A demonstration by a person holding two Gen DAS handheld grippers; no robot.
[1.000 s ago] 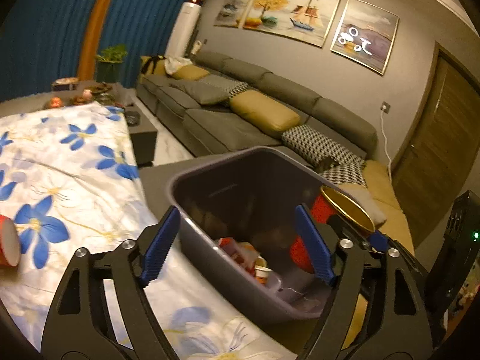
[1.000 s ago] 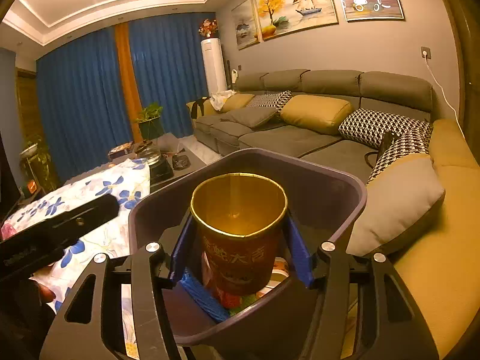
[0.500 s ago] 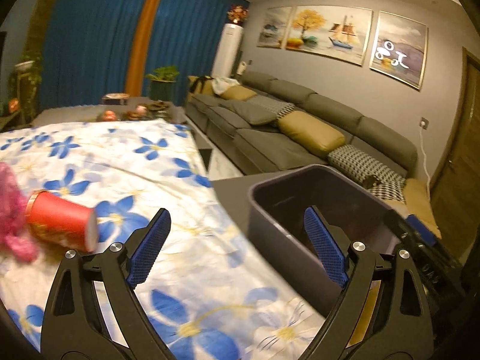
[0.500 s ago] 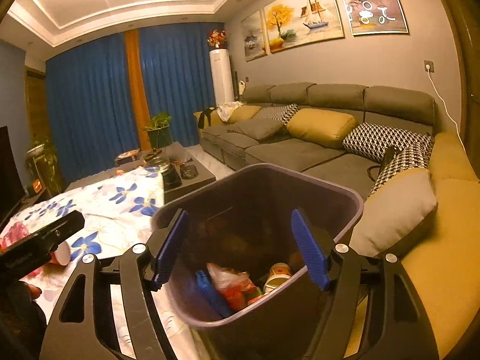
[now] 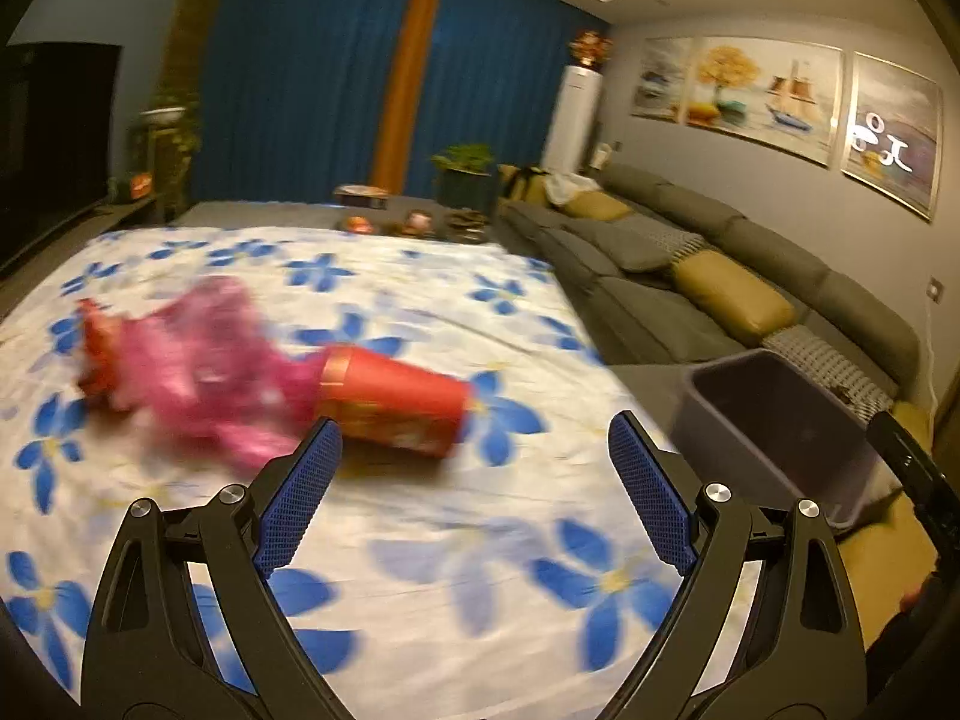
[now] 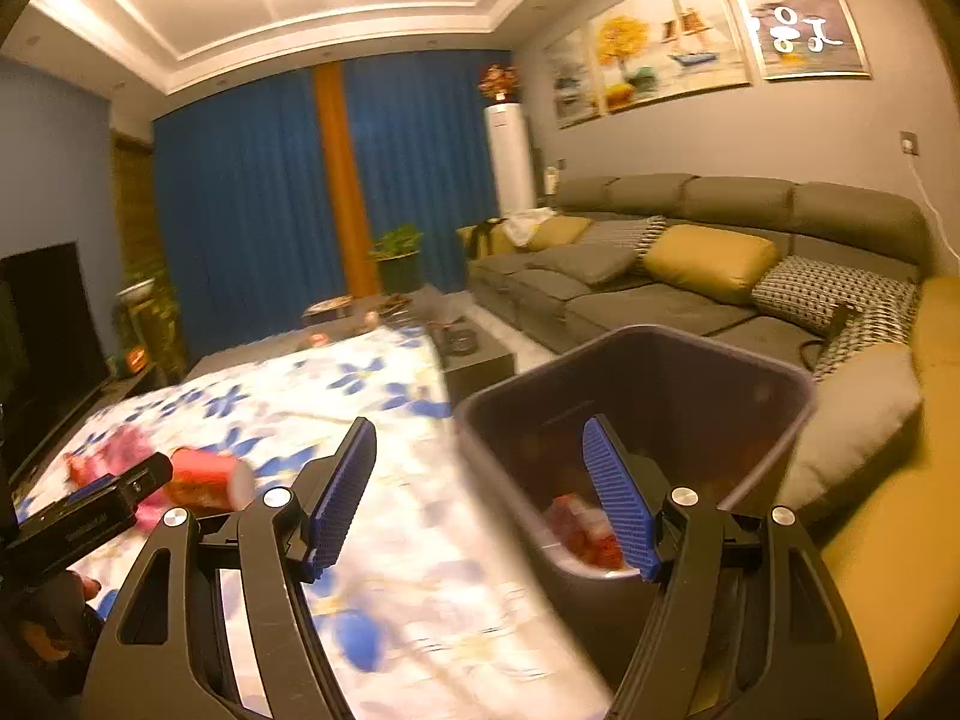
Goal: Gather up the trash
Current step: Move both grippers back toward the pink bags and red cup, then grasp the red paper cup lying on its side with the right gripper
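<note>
Left wrist view: my left tongs (image 5: 474, 492) gape wide with nothing between them; the cup (image 5: 393, 399) lies on its side on the flowered surface (image 5: 456, 576), just ahead and slightly left of them, long axis crosswise, mouth toward the pink bag (image 5: 204, 366), base toward the bin (image 5: 774, 426).

Right wrist view: my right tongs (image 6: 480, 498) stand open and empty at the bin's (image 6: 636, 420) near rim; the cup (image 6: 207, 477) lies well left of the bin, so I judge the left hand nearer.
</note>
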